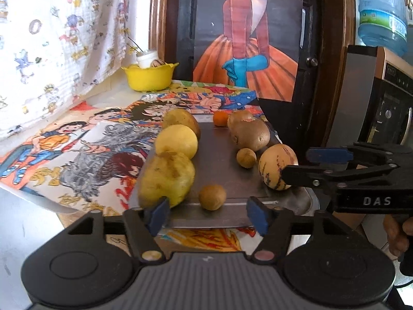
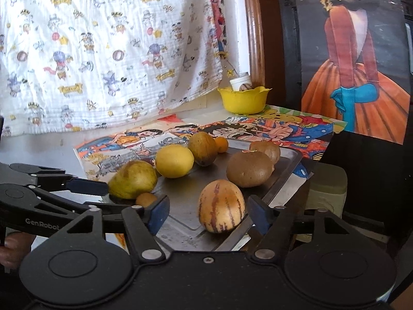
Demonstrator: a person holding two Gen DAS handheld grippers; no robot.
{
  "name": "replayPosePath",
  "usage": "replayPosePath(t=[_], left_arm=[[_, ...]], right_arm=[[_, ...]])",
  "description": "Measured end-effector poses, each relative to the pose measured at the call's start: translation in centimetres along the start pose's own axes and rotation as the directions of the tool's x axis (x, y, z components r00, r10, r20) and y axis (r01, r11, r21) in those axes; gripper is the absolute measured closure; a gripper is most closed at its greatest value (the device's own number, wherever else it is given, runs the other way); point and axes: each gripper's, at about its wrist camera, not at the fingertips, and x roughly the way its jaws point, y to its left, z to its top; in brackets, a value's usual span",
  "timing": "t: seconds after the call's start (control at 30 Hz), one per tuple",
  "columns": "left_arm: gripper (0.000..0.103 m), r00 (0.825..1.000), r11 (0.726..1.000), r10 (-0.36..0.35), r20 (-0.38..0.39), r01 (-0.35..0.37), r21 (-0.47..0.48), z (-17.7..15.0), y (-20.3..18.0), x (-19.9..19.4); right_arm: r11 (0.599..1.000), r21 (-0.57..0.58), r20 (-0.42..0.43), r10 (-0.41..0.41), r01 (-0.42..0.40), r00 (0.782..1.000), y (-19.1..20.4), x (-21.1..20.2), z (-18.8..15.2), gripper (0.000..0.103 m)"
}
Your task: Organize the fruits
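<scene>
A metal tray (image 1: 222, 152) (image 2: 185, 186) holds several fruits. My left gripper (image 1: 207, 215) is open at the tray's near edge, with a small brown round fruit (image 1: 212, 196) just beyond its gap and nothing pressed by its pads. A large yellow-green fruit (image 1: 167, 178) (image 2: 133, 179) lies by its left pad. My right gripper (image 2: 209, 214) is open around a striped cream fruit (image 2: 222, 206) (image 1: 277, 166), with a gap at the left pad. Further back are a yellow fruit (image 1: 176, 142), two brown fruits (image 1: 250, 134) and a small orange one (image 1: 220, 118).
The tray rests on a cartoon-printed mat (image 1: 77, 142) near the table's right edge. A yellow bowl (image 1: 149, 76) (image 2: 244, 100) stands at the back by a printed cloth (image 2: 103, 51). To the right are a dark appliance (image 1: 392, 103) and a water bottle (image 1: 382, 13).
</scene>
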Motion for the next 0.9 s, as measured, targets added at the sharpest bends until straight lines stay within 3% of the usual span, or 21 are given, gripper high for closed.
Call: replayPosePath(t=[0.53,0.9], left_arm=[[0.001,0.996,0.997,0.056,0.071,-0.052,-0.063,-1.2,3.0,-5.8],[0.0,0.992,0.986,0.109,0.063,-0.099,-0.135,-2.4,5.1,-8.1]], right_arm=[[0.988,0.127,-0.014,-0.089,0.09,0.996,3.3,-4.6,-0.1,0.003],[0.988,0.106,-0.045,-0.106,0.11,0.993,6.2,-6.4,-0.9,0.001]])
